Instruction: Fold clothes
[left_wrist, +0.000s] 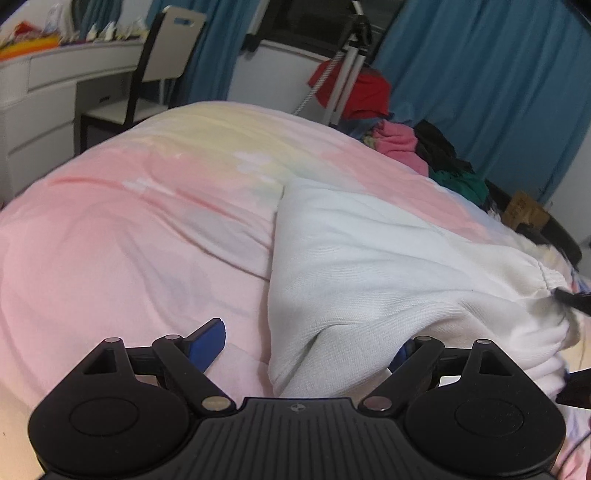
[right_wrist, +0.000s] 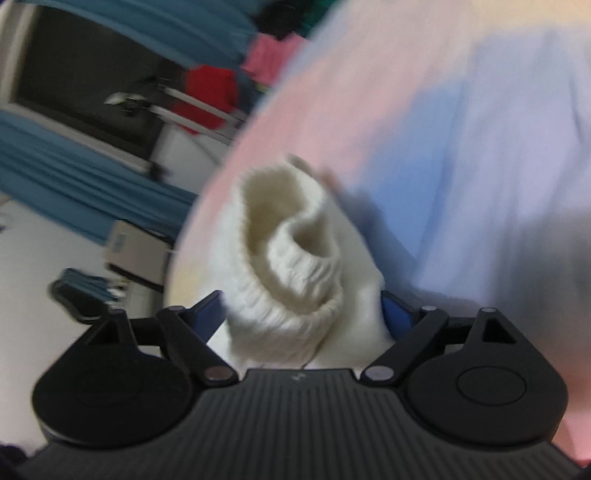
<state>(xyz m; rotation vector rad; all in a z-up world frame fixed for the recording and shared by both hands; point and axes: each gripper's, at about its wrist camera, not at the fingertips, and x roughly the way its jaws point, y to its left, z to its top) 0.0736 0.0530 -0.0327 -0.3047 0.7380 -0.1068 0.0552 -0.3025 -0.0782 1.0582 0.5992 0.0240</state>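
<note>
Left wrist view: the left tongs (left_wrist: 301, 349) stand wide apart, their right finger hidden under a fold of the white garment (left_wrist: 369, 266) that lies ahead on the pink bed cover (left_wrist: 129, 221) — nothing looks pinched, though I judge them placed to take that edge. Right wrist view, blurred: the right tongs (right_wrist: 303, 314) also gape, the garment's ribbed cuff (right_wrist: 295, 258) bunched between them — whether they grip it, I cannot tell.
</note>
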